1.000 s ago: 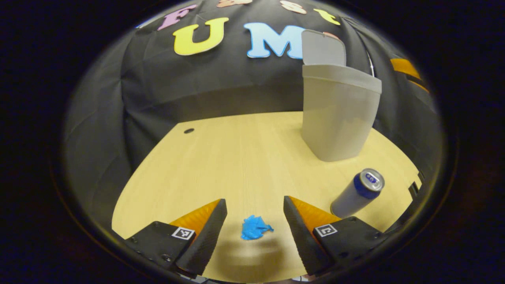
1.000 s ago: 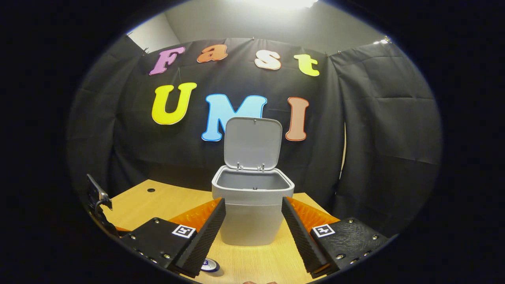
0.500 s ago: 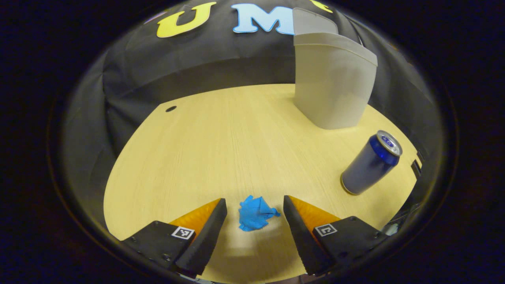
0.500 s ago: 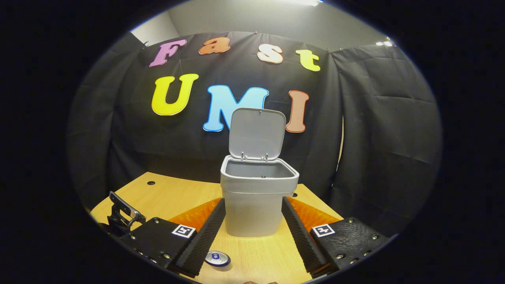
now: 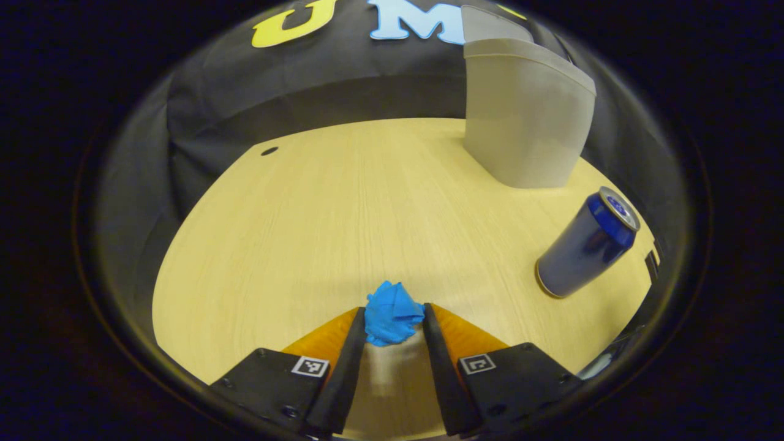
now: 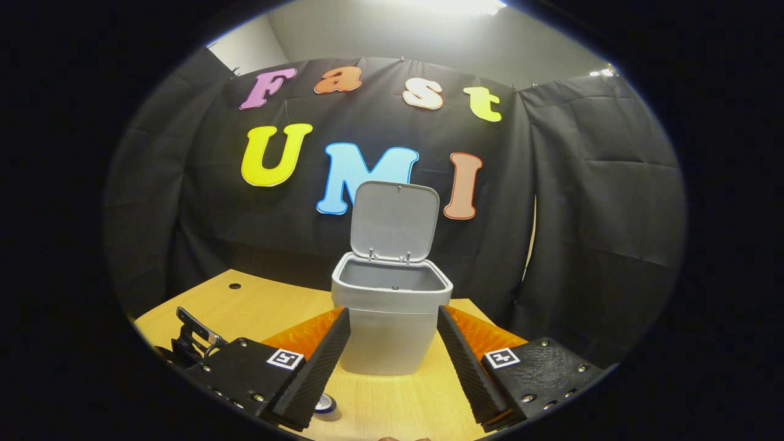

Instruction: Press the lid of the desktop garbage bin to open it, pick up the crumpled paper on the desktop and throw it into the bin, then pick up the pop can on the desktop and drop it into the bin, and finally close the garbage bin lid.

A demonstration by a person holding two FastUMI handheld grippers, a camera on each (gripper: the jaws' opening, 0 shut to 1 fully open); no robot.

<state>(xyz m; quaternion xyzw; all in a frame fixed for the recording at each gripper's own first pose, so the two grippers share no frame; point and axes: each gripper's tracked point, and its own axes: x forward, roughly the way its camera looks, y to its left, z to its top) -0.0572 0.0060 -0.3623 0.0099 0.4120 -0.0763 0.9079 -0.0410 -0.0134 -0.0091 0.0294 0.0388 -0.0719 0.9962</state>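
With its two fingers pressed against either side of the crumpled paper (image 5: 392,312), the left gripper (image 5: 392,334) has the ball pinched low on the table (image 5: 294,226). The right gripper (image 6: 392,343) hangs open facing the bin (image 6: 389,324), lid (image 6: 395,220) already up. Paper, can (image 5: 585,242) and closing remain.

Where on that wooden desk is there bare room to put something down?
The widest bare stretch of desk runs from the blue paper ball back to the small hole and the bin. It is more crowded where the can stands near the bin.
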